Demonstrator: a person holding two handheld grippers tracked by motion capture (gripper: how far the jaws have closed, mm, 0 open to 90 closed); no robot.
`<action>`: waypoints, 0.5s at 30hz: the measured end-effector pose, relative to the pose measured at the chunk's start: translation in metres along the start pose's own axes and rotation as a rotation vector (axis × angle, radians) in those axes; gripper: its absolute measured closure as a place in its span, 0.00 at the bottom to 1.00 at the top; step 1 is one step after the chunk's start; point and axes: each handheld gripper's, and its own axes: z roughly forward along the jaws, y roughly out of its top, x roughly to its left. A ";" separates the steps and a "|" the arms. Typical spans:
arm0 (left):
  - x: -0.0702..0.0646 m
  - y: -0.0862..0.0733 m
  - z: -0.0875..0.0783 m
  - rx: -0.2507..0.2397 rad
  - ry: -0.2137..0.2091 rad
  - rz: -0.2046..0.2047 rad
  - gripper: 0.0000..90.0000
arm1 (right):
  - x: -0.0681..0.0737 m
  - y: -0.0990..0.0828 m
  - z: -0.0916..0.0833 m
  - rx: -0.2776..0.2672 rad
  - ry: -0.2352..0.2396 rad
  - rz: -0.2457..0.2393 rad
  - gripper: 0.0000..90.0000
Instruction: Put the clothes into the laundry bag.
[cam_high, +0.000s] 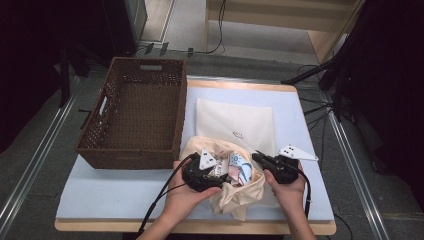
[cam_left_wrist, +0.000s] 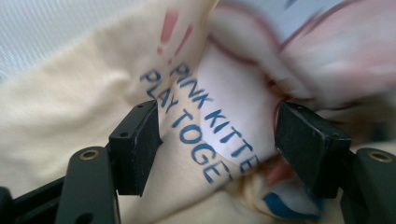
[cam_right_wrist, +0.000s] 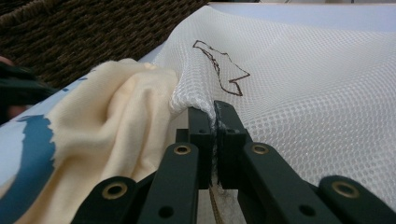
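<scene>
The right gripper (cam_right_wrist: 214, 116) is clenched on the edge of the white mesh laundry bag (cam_right_wrist: 299, 93), holding its mouth up. The left gripper (cam_left_wrist: 217, 140) stands released around the cream printed garment (cam_left_wrist: 205, 116), bunched at the bag's opening. Stuffing looks barely begun; the wicker basket (cam_high: 132, 112) waits alongside.

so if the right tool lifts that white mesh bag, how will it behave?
Probably floppy: the mesh bag already drapes and puckers where the right tool pinches its edge. Likely light, being thin open netting. The cream shirt seems bunched at its mouth, so it may drag or spill out.
</scene>
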 end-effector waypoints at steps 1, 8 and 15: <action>0.001 -0.001 0.005 0.025 0.000 -0.010 0.34 | 0.000 0.000 0.000 -0.003 0.003 -0.004 0.97; -0.003 0.003 -0.006 -0.030 -0.005 0.004 0.92 | 0.003 0.001 -0.001 -0.005 0.009 -0.009 0.97; -0.023 0.012 -0.019 -0.080 -0.169 0.057 0.94 | 0.003 0.003 -0.002 -0.011 0.007 -0.011 0.97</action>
